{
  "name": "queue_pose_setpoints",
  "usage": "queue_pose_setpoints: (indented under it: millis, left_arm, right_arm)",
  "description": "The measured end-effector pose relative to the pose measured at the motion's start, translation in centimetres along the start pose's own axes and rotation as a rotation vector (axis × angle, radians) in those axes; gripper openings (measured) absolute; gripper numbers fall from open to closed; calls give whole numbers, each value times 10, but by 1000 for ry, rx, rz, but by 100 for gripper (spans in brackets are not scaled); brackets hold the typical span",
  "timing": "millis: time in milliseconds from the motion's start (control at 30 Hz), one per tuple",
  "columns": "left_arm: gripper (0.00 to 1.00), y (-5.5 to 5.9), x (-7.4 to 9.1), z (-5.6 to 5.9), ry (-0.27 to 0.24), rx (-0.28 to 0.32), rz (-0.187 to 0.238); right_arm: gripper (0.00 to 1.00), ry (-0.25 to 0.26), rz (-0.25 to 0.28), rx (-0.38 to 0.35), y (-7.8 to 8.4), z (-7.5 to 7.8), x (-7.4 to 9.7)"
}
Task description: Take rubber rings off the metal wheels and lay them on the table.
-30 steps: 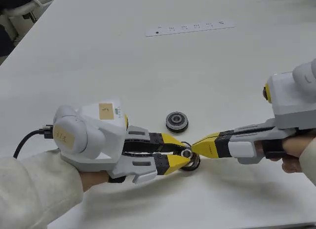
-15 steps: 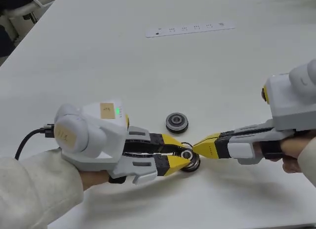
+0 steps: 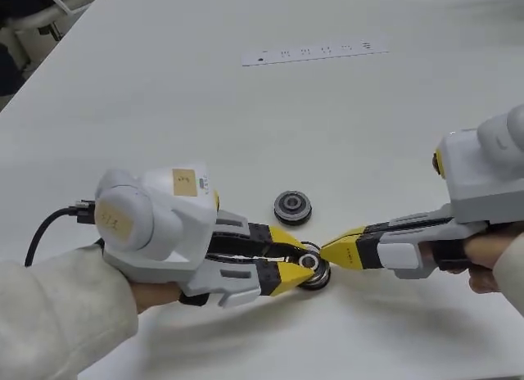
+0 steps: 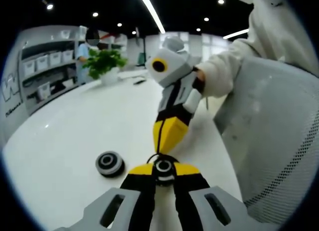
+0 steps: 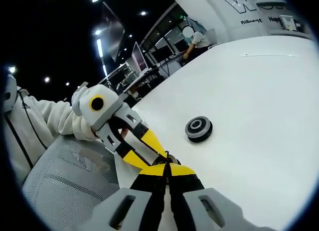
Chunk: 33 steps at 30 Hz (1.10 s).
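Clamping the metal wheel point(image 3: 313, 264) steady at near centre with the left gripper point(image 3: 306, 260); nipping its rubber ring point(image 3: 322, 275) from the right with the right gripper point(image 3: 327, 251), jaws together (to peel it off); leaving the second wheel point(image 3: 292, 206) just beyond.

A broad white table point(image 3: 246, 110) takes up the middle of the room, with a long white power strip point(image 3: 315, 48) lying flat on its far part and a chair point(image 3: 33, 15) just off its far left corner. At the table's far end there is a leafy potted plant point(image 4: 102, 63). Beyond the plant, shelves point(image 4: 40, 74) of white bins line the wall under a dark ceiling with bright strip lights point(image 4: 149, 9), and a grey mesh chair back point(image 4: 269, 141) stands beside the table's near edge.
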<state>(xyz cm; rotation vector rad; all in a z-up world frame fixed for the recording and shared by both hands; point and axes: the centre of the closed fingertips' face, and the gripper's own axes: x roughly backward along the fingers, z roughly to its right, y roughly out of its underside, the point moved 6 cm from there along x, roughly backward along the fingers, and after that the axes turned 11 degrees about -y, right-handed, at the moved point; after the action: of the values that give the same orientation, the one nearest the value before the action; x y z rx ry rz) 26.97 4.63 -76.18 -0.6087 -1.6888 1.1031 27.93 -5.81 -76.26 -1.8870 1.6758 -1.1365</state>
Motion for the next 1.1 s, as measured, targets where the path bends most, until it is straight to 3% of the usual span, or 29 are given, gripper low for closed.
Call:
queue_pose_setpoints:
  millis: [267,467,567,700,967,1100]
  left_arm:
    - [17,-3,5,3,18,-6,-6]
    - [25,-18,13,5,35,34,34]
    - [29,-24,18,6,39,13,43]
    - [39,-27,24,5,24,-21,44]
    - [55,-42,45,2,5,-28,74]
    - [73,-44,58,1,24,-11,67]
  right_arm:
    - [0,2,1,3,-1,-2,1]
    - [0,4,1,3,-2,-3,3]
    - [0,4,3,2,-2,-4,5]
    - [0,8,3,1,-2,-4,7]
    - [0,18,5,6,-1,-8,16]
    - [0,24,-4,6,2,-10,21]
